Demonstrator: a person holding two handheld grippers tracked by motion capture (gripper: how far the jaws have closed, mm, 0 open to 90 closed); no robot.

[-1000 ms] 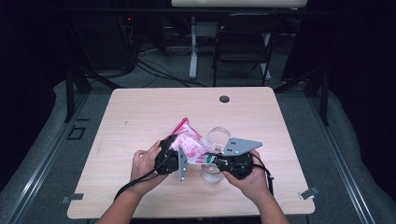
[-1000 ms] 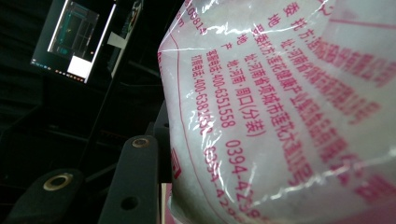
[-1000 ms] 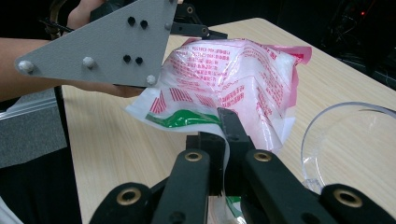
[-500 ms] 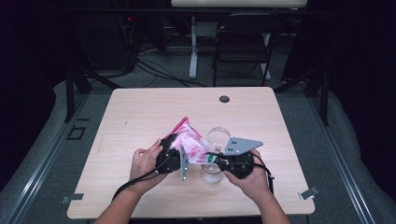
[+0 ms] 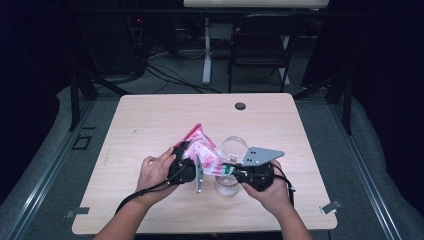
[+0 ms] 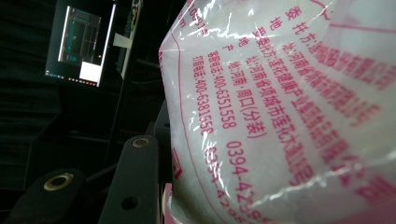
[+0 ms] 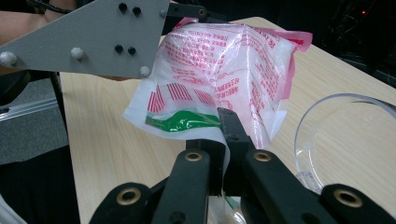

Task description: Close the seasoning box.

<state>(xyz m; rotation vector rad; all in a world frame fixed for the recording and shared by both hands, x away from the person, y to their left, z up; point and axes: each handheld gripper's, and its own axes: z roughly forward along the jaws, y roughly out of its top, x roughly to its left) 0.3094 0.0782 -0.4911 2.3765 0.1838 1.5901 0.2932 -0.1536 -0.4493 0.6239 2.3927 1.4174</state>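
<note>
Dark curtains and a black chair (image 5: pixel 260 50) ring the pale wooden table (image 5: pixel 150 120) in the high view; near its front edge the left gripper (image 5: pixel 186 165) and right gripper (image 5: pixel 231 171) hold a pink-printed plastic bag (image 5: pixel 202 152) between them, just beside a clear round container (image 5: pixel 234 146). From the left gripper view the bag (image 6: pixel 280 116) bulges against the lens, partly closed jaws clasping its side; a lit screen (image 6: pixel 81 44) glows behind. From the right gripper view the right gripper (image 7: pixel 223 140) is pinched tight on the bag's (image 7: pixel 224 70) lower edge by the green stripe; the container's rim (image 7: pixel 317 135) lies to the right.

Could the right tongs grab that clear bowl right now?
Probably not yet. The right tongs are shut on the bag's edge, so they are busy. The bowl sits close beside them on the table with nothing between.
</note>
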